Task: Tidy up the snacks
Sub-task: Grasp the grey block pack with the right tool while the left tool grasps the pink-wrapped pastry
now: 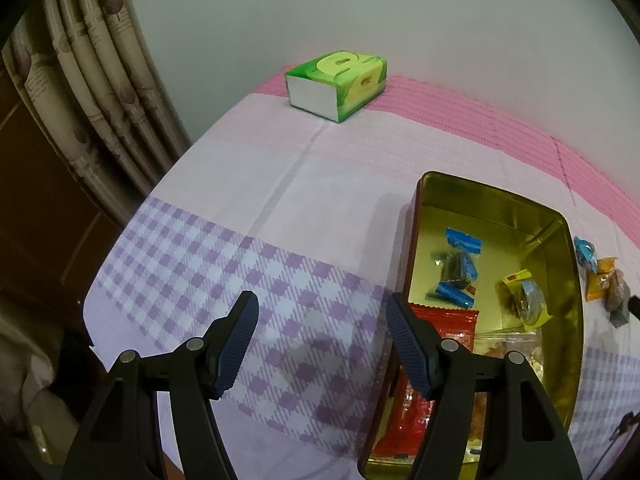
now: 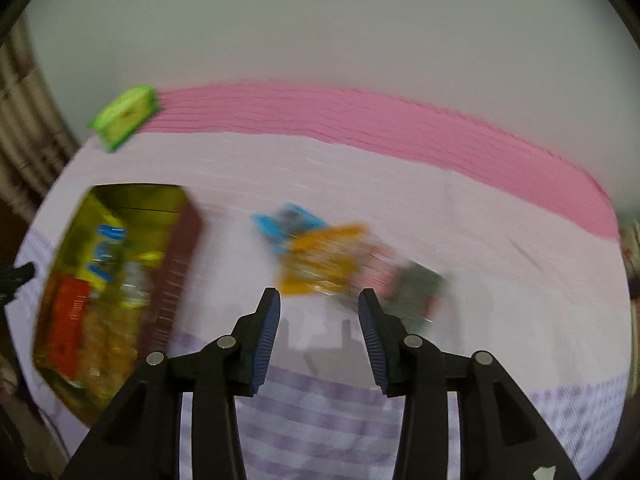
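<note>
Snacks (image 2: pixel 320 256) lie beyond the right gripper (image 2: pixel 319 304), angled downward, jaws parted, empty.

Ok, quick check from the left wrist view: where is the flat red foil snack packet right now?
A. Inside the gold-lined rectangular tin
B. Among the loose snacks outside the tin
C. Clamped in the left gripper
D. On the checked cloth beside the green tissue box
A: the flat red foil snack packet lies on the floor of the gold-lined rectangular tin, behind the open, empty left gripper.
</note>
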